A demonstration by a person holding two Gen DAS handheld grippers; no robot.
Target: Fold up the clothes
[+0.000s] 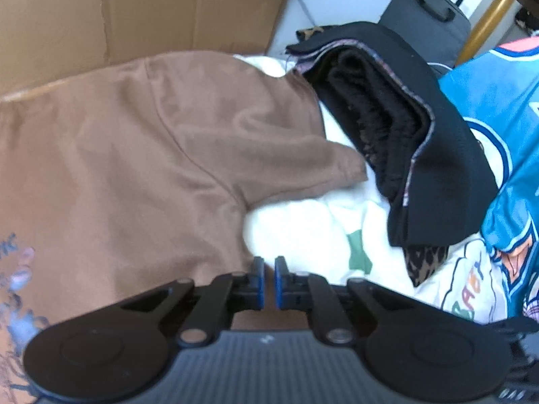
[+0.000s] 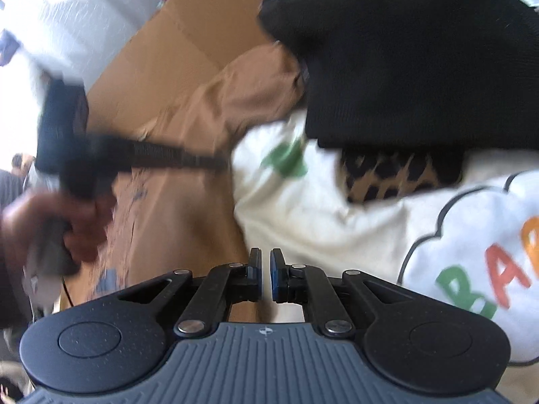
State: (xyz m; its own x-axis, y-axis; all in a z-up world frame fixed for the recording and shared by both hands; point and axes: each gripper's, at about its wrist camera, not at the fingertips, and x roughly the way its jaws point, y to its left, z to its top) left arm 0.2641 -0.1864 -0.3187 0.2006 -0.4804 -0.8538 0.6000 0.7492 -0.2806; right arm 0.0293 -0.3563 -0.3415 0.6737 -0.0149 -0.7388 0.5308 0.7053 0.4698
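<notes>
A brown T-shirt [image 1: 118, 168] lies spread flat, its short sleeve [image 1: 303, 165] pointing right over a white printed garment [image 1: 303, 229]. My left gripper [image 1: 269, 279] is shut at the shirt's side edge below the armpit, and no cloth shows pinched between the pads. In the right wrist view the brown T-shirt [image 2: 188, 229] fills the left and the white garment [image 2: 337, 222] the right. My right gripper [image 2: 265, 276] is shut and holds nothing, hovering over the border of the two. A hand [image 2: 40, 232] holds the blurred left gripper [image 2: 151, 156] across the shirt.
A folded black stack [image 1: 438, 155] [image 2: 421, 67] sits on a leopard-print cloth [image 1: 424, 262] [image 2: 387, 178], right of the shirt. A teal jersey [image 1: 498, 107] lies at the far right. Cardboard [image 1: 134, 10] [image 2: 161, 50] stands behind the shirt, and a grey bag [image 1: 424, 10] stands farther back.
</notes>
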